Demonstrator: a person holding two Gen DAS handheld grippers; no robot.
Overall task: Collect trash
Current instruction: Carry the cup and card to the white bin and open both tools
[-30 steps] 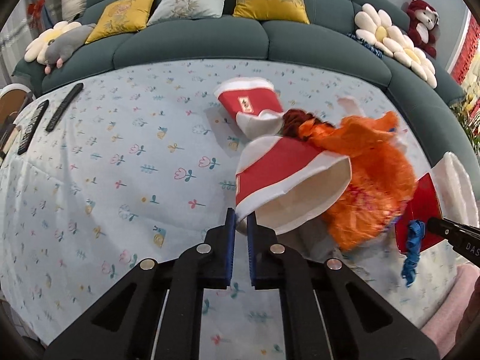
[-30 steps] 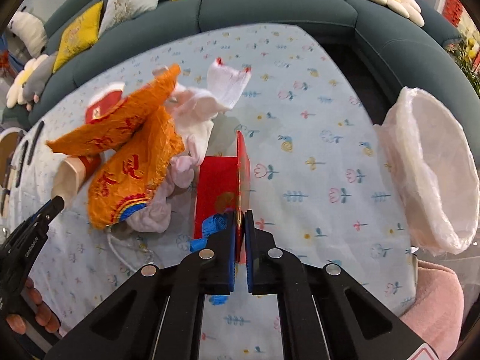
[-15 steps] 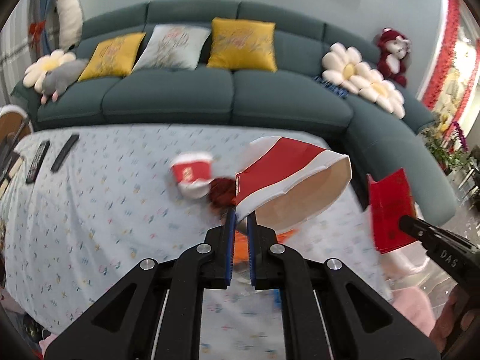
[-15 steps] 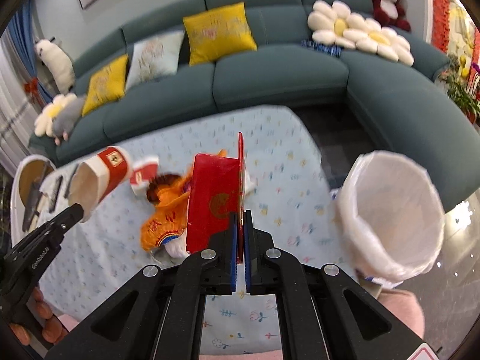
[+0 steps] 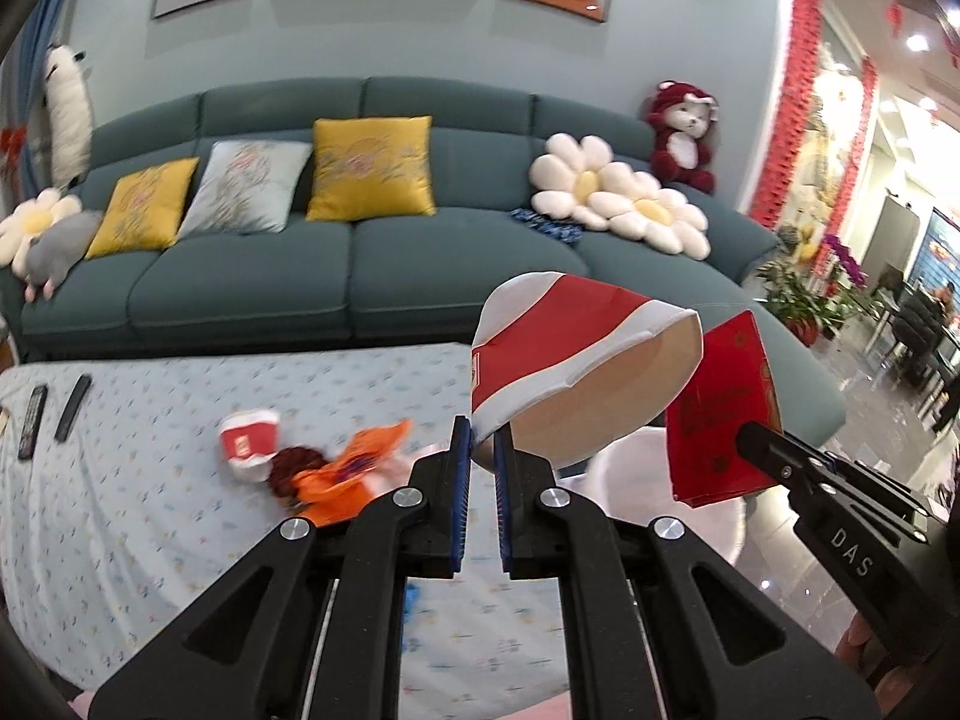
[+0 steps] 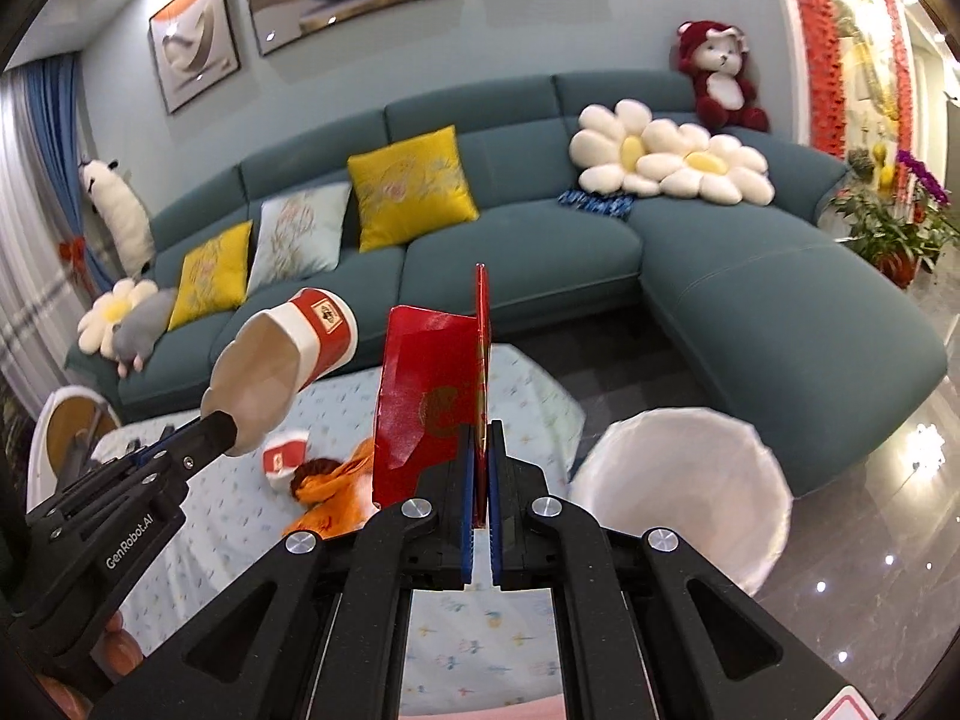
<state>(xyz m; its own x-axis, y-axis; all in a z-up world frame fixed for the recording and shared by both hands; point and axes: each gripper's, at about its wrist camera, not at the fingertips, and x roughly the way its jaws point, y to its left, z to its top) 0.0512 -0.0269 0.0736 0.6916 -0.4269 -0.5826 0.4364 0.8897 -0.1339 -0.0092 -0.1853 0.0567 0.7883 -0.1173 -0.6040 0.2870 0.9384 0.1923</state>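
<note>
Raised above the floral-clothed table [image 5: 120, 480]: a crushed red-and-white paper cup [image 5: 576, 372], mouth open and nothing visible inside, pinched by its rim in the left gripper [image 5: 480, 450]. Alongside, a flattened red carton [image 6: 432, 396], clamped edge-on between the narrow fingers of the right gripper [image 6: 478, 468]. Below right, a white-lined bin [image 6: 684, 486], its interior showing only liner. Left on the cloth: a second small cup [image 5: 247, 441] and orange wrapper [image 5: 354, 468].

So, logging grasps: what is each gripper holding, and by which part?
Left gripper pinches the paper cup by its rim. Right gripper clamps the red box by its bottom edge.
</note>
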